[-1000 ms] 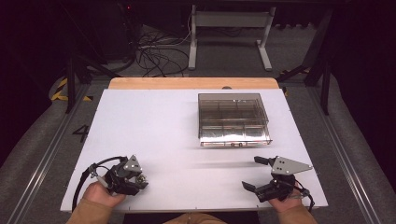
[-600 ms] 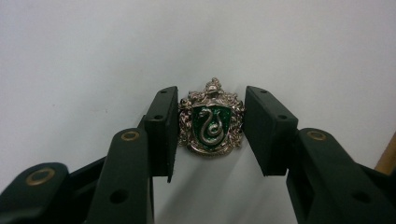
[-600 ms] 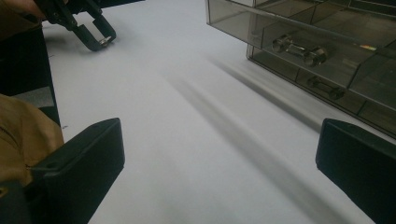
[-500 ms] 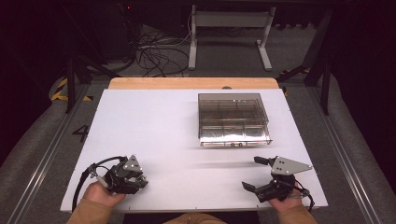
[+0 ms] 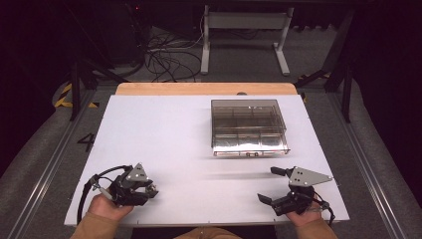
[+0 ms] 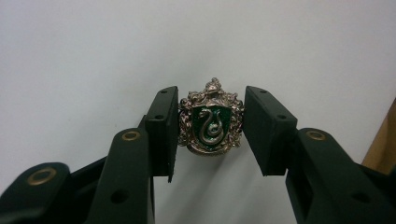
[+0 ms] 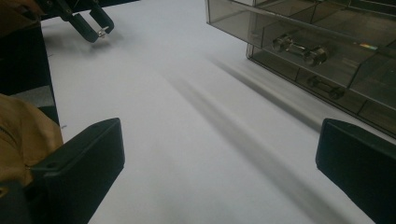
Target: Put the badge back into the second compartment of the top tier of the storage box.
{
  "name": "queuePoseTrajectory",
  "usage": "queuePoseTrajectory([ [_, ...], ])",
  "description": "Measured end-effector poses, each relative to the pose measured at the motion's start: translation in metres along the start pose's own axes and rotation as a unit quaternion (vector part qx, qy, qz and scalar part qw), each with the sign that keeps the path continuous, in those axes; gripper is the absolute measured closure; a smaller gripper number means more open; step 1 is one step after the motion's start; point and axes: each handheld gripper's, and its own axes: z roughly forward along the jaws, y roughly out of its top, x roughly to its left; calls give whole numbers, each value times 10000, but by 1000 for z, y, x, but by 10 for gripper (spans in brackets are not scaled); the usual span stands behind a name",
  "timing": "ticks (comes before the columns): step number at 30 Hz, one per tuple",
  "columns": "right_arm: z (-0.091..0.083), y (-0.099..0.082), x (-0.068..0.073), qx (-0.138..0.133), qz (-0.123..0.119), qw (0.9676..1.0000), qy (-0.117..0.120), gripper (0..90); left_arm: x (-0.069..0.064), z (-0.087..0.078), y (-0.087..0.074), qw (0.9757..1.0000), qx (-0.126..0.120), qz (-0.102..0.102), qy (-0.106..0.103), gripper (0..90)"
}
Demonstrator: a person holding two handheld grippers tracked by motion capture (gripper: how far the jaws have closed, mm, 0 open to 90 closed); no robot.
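Badge (image 6: 211,122) sits pinched by its edges in the left gripper (image 6: 211,128), crest outward, ready for carrying; right gripper (image 7: 219,163) gapes wide, empty, near the box (image 5: 249,127), likely to open it.

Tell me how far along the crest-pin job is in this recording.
Early. Done: the left tool has shut on the green snake crest pin, its pads at both edges. In hand: that grip, near the table's front-left corner. Left: carrying it to the clear compartment box, probably its destination. The right tool is open and holds nothing.
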Motion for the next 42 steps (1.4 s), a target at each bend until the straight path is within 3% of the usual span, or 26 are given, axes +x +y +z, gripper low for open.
queuePoseTrajectory([
  [5,0,0,0,4,4,10000,2,18,2,-8,0,9992,-381,-92,15,572],
  [10,0,-1,0,-6,12,10000,-2,18,4,-18,-2,9957,-896,-242,14,572],
  [15,0,-1,0,0,11,10000,-7,18,6,-24,-4,9928,-1166,-287,5,572],
  [18,0,-1,0,3,5,10000,-5,18,6,-26,-4,9912,-1274,-349,-81,572],
  [36,-1,0,0,-3,-1,10000,-9,18,4,-30,-1,9879,-1478,-442,-176,572],
  [42,0,0,1,6,0,10000,-4,18,1,-33,6,9872,-1541,-370,-161,572],
])
